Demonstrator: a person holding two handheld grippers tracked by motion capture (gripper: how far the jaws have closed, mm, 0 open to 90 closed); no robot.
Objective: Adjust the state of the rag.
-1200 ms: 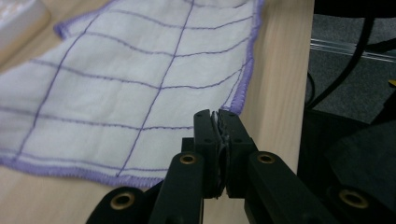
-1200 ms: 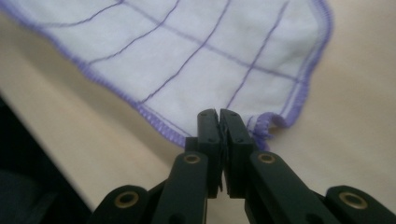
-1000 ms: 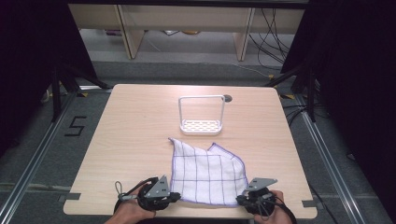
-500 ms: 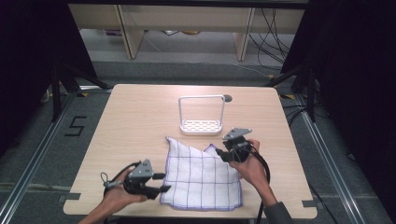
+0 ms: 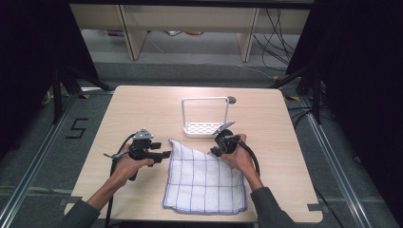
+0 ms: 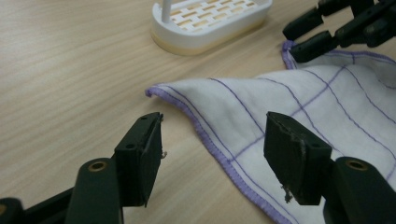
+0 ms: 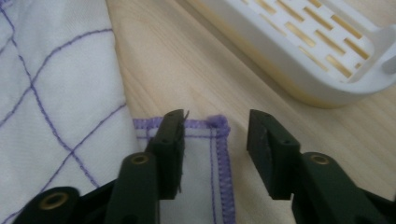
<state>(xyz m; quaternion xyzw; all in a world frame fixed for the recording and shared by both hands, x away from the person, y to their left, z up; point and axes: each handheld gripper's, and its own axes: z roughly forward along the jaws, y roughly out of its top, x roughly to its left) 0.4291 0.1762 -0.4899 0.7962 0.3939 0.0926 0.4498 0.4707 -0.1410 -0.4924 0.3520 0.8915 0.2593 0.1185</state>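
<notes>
The white cotton cloth with thin purple checks and a purple stitched hem (image 5: 205, 183) lies mostly flat on the pale wooden table (image 5: 142, 109), at the person's edge of it, with its two far corners nearest the tools. The left tool (image 5: 164, 154) sits just off the cloth's far left corner, jaws spread wide with nothing between them; in the left gripper view that corner lifts slightly off the wood. The right tool (image 5: 213, 151) is over the far right corner, also open, one jaw above the hem and the other over bare wood.

From where I stand, the step looks like taking both far corners for a fold or a lift. To do it well, I'd say each tool should come down low, get one jaw under the hem, and bite behind the stitching rather than on the very tip, so the corner can't slide out. Both should close at about the same moment, or the cloth will skew.

Just beyond the right corner stands a white plastic slotted tray with a tall wire loop handle (image 5: 205, 128). Nothing lies in it.
</notes>
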